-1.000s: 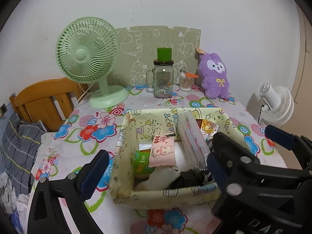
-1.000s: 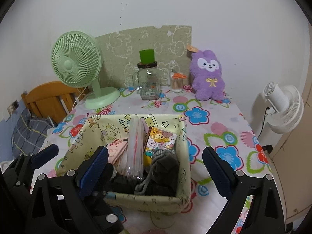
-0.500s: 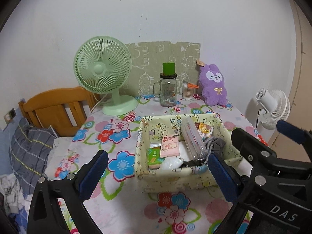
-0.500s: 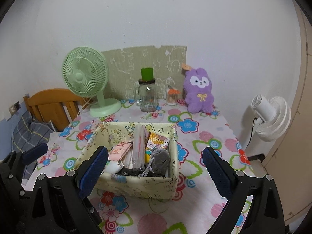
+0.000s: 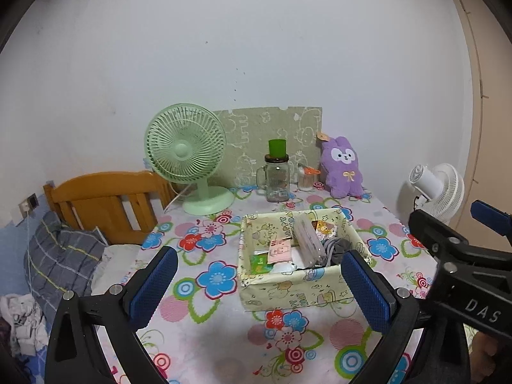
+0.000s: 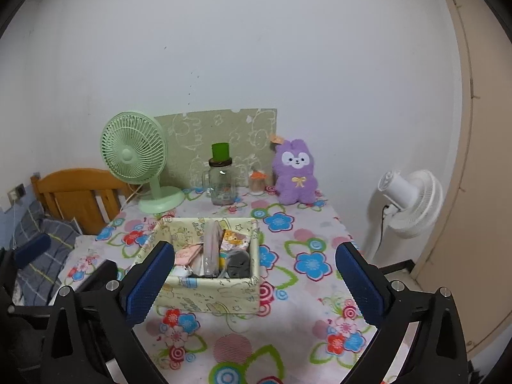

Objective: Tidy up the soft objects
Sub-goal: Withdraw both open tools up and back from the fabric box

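Both your grippers hang above the near edge of the flower-print surface [image 6: 288, 329], jaws wide apart, nothing between them: left gripper [image 5: 259, 284], right gripper [image 6: 256, 280]. The soft things sit packed in the pale yellow cartoon-print fabric basket [image 5: 288, 289] near the middle of the surface: a grey knitted bundle [image 6: 238, 264] at its right side, a white soft piece [image 5: 284, 267] by the near wall, plus a clear plastic pack [image 5: 308, 240], a pink cartoon card [image 5: 281, 251] and a green packet [image 5: 260, 260]. A purple plush rabbit [image 6: 296, 172] stands apart at the far edge, just beside the small orange-lidded jar [image 6: 257, 184] and near the glass mug jar with green cap [image 6: 220, 176].

Risks, as I judge them: reaching for the plush could knock over the glass jar or small jar; the basket walls look floppy, so a jaw could snag the rim and drag it; the green desk fan [image 5: 188, 160] cord lies by the far left corner.

Readable text: "HAPPY" on the basket's inner wall; "DAS" on the right gripper body in the left view.
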The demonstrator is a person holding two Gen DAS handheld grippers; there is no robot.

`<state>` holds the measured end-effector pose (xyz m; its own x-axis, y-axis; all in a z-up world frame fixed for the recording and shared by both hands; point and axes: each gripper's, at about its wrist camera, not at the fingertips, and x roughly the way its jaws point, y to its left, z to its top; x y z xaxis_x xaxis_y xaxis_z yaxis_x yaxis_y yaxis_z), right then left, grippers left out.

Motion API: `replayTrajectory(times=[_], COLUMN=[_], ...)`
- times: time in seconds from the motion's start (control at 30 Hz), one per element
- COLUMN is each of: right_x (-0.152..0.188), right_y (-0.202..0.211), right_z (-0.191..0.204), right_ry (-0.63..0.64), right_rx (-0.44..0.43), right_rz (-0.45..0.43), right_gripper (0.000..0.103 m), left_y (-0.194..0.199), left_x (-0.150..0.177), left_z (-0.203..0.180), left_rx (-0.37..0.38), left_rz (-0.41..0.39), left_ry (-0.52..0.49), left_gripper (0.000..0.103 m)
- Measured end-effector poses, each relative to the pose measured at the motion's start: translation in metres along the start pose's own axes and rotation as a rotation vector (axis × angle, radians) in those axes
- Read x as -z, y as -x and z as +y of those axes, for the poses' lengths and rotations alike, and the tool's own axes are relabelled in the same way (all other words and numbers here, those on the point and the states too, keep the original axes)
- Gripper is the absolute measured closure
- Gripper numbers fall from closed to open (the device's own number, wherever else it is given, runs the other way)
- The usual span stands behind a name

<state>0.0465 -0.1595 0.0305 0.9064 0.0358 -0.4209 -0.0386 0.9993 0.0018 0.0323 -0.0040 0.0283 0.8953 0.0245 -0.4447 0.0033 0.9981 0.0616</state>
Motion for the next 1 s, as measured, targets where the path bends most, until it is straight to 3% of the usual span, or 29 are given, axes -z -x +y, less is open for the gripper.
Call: replayTrajectory(times=[0.47, 1.0], right_x=[0.020, 0.025], right_y=[0.041, 0.044], right_z=[-0.004, -0.009], right_ry=[-0.014, -0.051], right_rx=[0.056, 0.029], right_rz=[-0.043, -0.023], right_gripper=[0.001, 0.001], left_y=[0.031, 0.034], left_x=[0.016, 0.019], left_z=[0.014, 0.019], left_rx=[-0.010, 0.009], left_rz=[-0.018, -0.020], left_ry=[0.041, 0.072], left_gripper=[0.000, 0.000])
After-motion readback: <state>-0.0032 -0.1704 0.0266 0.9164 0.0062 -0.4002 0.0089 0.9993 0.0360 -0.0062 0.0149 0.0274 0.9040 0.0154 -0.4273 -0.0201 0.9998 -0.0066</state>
